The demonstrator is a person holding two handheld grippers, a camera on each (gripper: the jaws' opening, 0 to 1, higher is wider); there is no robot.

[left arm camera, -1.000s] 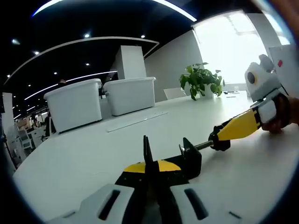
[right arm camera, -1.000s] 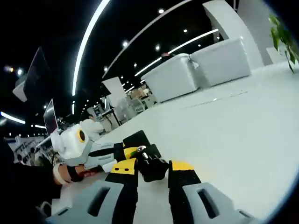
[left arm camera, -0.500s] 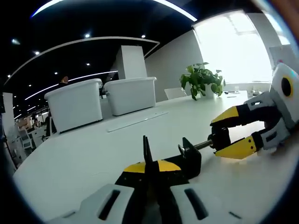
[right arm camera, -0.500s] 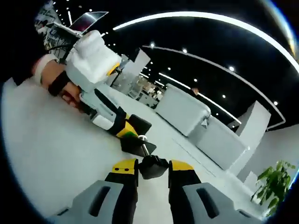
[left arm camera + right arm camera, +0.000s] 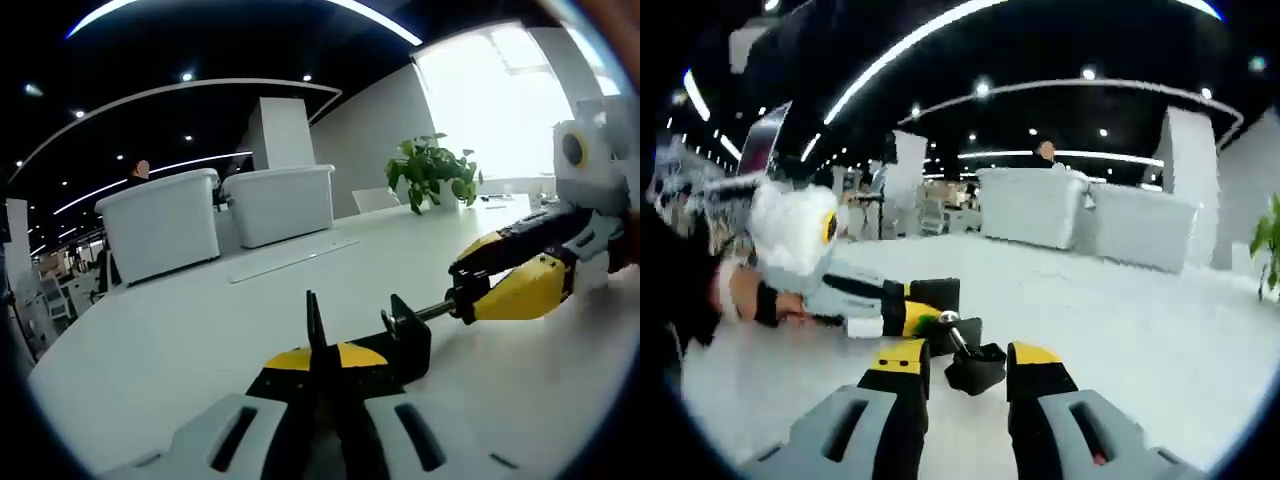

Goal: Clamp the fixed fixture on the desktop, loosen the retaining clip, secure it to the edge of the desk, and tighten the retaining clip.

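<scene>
Rotated right gripper [image 5: 962, 368] jaws on knob [image 5: 975, 367], left gripper [image 5: 326, 362] clamping fixture [image 5: 398, 335]

The clamp [image 5: 395, 335] sat on the desk [image 5: 200, 340], just ahead of the left gripper [image 5: 325, 375]. Its screw knob [image 5: 468, 297] pointed right, between the right gripper's [image 5: 510, 275] jaws. Two bins [image 5: 215, 215] stood behind, side by side, a plant [image 5: 430, 170] to their right.
</scene>
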